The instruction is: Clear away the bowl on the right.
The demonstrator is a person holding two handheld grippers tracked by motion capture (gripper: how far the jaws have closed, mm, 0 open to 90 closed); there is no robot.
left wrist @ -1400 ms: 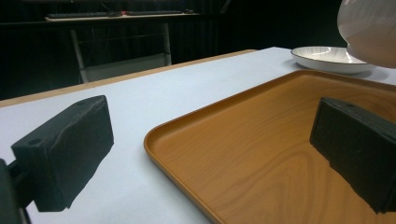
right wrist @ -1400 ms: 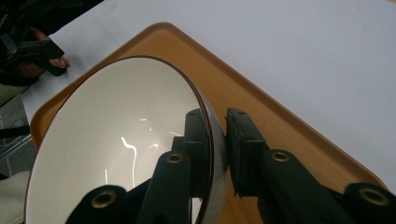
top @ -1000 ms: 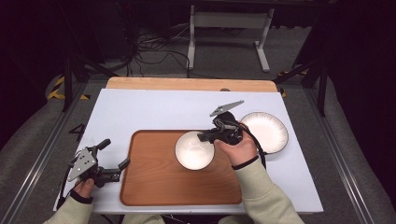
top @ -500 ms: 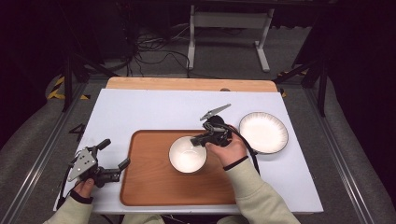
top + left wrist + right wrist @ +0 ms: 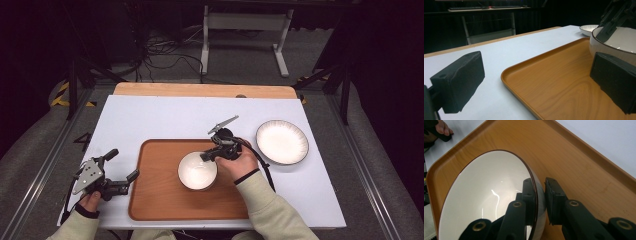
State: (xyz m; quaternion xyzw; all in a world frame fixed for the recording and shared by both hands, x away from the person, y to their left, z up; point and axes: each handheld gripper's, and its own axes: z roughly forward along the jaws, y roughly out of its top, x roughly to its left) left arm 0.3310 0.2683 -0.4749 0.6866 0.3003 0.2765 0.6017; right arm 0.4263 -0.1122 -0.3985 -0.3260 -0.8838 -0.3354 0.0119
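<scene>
A white bowl (image 5: 197, 171) with a dark rim sits over the middle of the wooden tray (image 5: 160, 200). My right gripper (image 5: 210, 153) is shut on the bowl's far right rim, one jaw inside and one outside, as the right gripper view shows on the bowl (image 5: 486, 200) over the tray (image 5: 584, 170). My left gripper (image 5: 125, 176) stands open just left of the tray, resting low on the white table, nothing between its jaws. From the left gripper view the tray (image 5: 559, 82) lies ahead, with the bowl (image 5: 621, 47) at the right.
A white plate (image 5: 282, 141) with a dark rim lies on the white table cover (image 5: 150, 120) to the right of the tray. A wooden strip (image 5: 200, 90) runs along the table's far edge. Dark floor, cables and a stand lie beyond.
My right gripper has carried the bowl leftward and toward me, from the tray's far right edge to over its middle. The left gripper has stayed put.
</scene>
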